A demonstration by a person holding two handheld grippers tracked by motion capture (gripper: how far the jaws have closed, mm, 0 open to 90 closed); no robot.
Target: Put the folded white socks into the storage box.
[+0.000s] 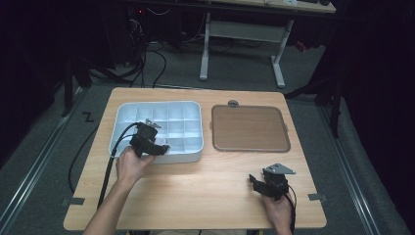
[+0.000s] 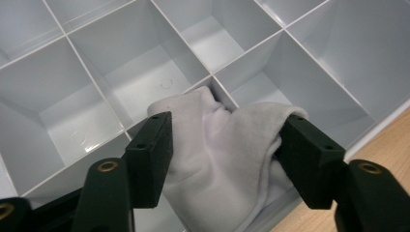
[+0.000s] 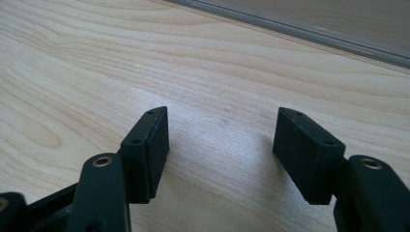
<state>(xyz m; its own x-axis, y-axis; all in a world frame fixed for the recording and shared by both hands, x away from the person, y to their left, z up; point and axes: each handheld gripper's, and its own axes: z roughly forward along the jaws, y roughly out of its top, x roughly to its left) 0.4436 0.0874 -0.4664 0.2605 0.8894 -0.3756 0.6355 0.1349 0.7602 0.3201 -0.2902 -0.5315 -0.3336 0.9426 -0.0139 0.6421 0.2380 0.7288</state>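
On the counter in the high view, we see our left hand-held gripper at the tray's seven o'clock corner, while our right hand-held gripper rests at about five o'clock on the counter, near the brown lid.

Along the left hand-held gripper in its own view, a white cloth lies draped over a divider between compartments near the tray's edge. The jaws flank it, spread; whether the pads press we cannot tell. We judge it light, soft and limp; pinching a bunched fold should hold best.

Over bare wood in the right gripper view, our right hand-held gripper stands spread, holding nothing.
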